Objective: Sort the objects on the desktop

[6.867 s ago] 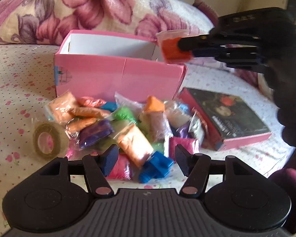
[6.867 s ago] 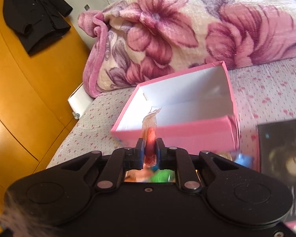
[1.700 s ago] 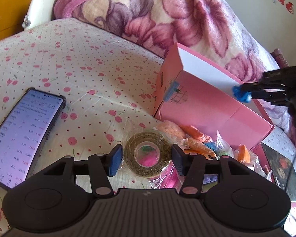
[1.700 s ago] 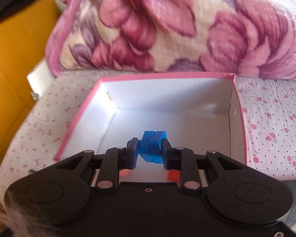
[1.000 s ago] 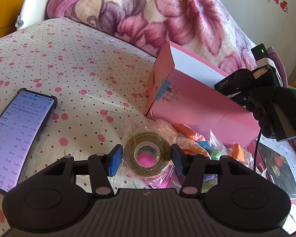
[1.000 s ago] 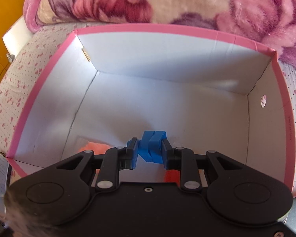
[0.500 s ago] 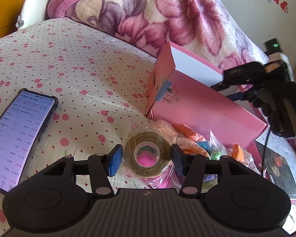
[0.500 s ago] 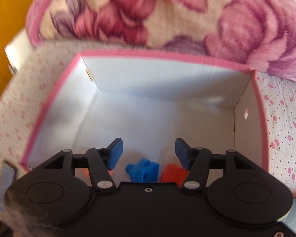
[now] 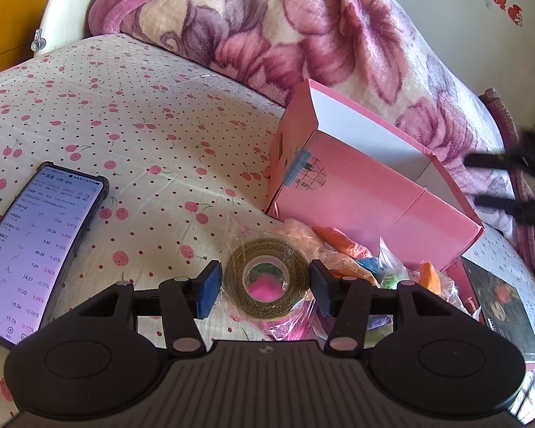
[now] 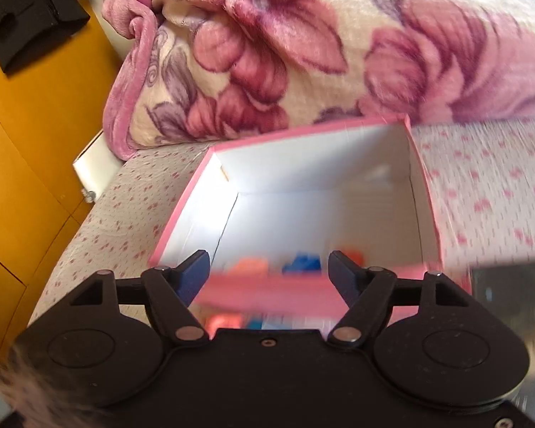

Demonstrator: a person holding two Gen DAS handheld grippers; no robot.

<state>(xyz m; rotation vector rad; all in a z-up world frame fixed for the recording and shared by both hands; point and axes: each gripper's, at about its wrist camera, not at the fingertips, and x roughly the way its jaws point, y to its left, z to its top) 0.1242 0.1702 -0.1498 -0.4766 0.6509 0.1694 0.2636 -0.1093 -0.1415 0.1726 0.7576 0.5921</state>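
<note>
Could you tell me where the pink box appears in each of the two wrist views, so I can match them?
Left wrist view: the pink box sits right of centre, beyond the tape roll, its outer wall facing the camera.
Right wrist view: the pink box fills the centre, seen from above into its white interior, beyond the open right gripper.
Shared landmark: the floral blanket lies behind the box in both.

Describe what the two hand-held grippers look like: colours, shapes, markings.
Both are matte black plastic. The left hand-held gripper has a ribbed body with a small logo, two round discs, silver pivot pins and blue pads on its fingers. The right hand-held gripper has the same discs, pins and blue pads, but a smooth body with a centre screw.
</note>
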